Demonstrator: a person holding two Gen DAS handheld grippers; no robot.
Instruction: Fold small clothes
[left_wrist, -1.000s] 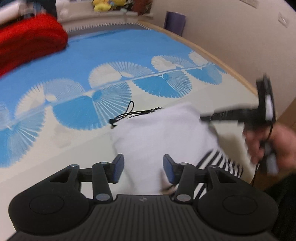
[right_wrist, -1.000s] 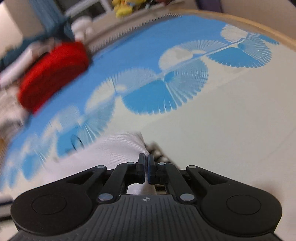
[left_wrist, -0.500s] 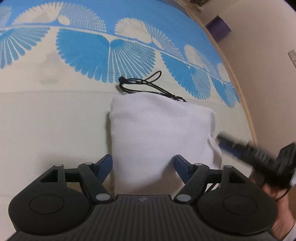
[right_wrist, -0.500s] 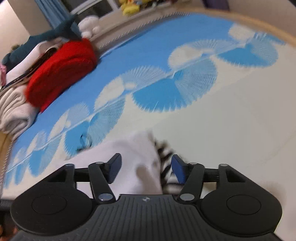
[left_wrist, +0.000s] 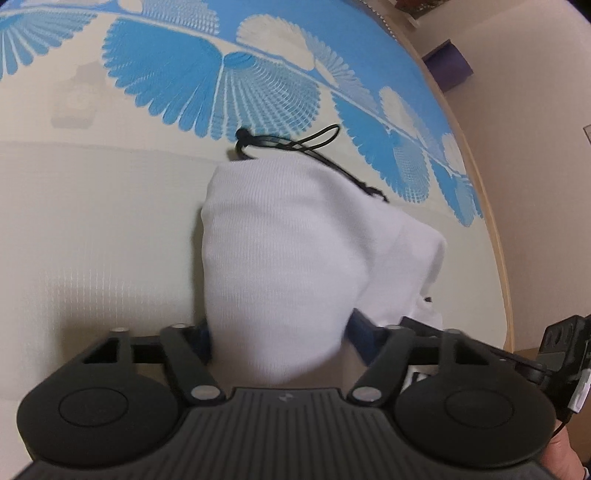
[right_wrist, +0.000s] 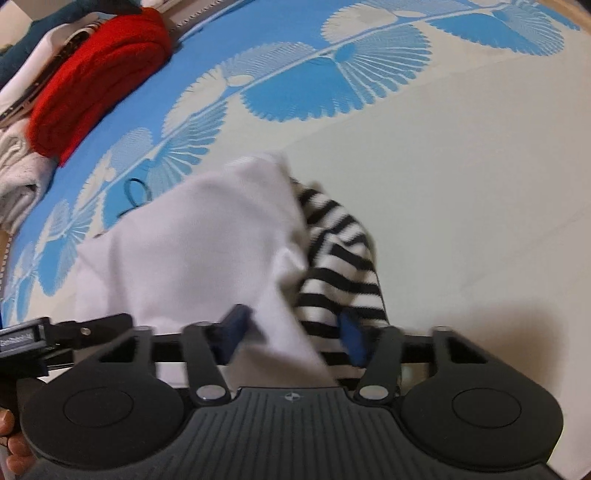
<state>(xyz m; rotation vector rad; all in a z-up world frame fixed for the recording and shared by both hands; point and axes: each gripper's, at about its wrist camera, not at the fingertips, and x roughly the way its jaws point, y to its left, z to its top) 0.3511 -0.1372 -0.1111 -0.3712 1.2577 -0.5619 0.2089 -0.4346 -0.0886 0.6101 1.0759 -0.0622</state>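
Straddling a white garment (left_wrist: 288, 258) near the mat's (left_wrist: 92, 229) right edge, left gripper (left_wrist: 280, 332) and right gripper (right_wrist: 291, 328) jaws spread, seemingly readying a fold over its striped part (right_wrist: 340, 258).

Patterned mat carrying folded clothes and a cord

A cream mat (left_wrist: 92, 229) with blue fan-shaped motifs and a solid blue band along its far side is lying flat, bordered by a tan edge strip. A white garment (left_wrist: 288, 258) is resting on the cream part, with a black-and-white striped piece (right_wrist: 340, 258) sticking out from under its right side. A thin black cord (left_wrist: 295, 144) is lying looped at the garment's far edge, where the fan pattern begins. Toward the far left, a folded red knit (right_wrist: 99, 74) is sitting on the blue band, touching a pile of pale fabrics (right_wrist: 18, 173) beside it.
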